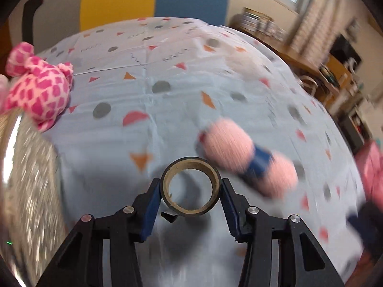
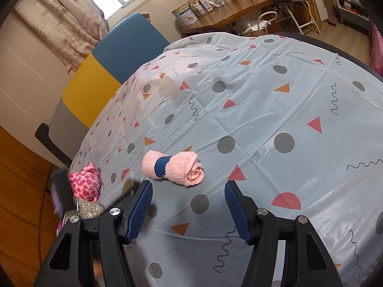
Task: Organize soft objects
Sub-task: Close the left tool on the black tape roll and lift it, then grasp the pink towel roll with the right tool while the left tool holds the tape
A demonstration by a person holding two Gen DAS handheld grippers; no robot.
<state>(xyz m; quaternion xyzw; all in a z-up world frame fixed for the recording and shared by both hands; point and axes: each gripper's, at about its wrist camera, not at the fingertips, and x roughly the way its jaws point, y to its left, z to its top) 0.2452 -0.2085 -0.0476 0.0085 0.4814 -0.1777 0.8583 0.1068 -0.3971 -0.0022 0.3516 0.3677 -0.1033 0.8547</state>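
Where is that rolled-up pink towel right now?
The rolled pink towel lies on the patterned tablecloth, just ahead of the empty right tongs, with the pink spotted plush toy off to its left.

Glossy plastic cloth (image 2: 263, 110) covers the desk; the rolled towel (image 2: 184, 167) is fuzzy terry, the tape roll (image 1: 190, 186) matt with a cardboard core

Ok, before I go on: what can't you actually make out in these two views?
- Left wrist view: the tape ring sits between the left hand-held gripper pads; contact unclear.
- Same view: the rolled pink towel is motion-blurred.
- Same view: a pink item is cut off at the right edge.
- Right wrist view: the giraffe-print plush is partly hidden behind a blurred dark object.
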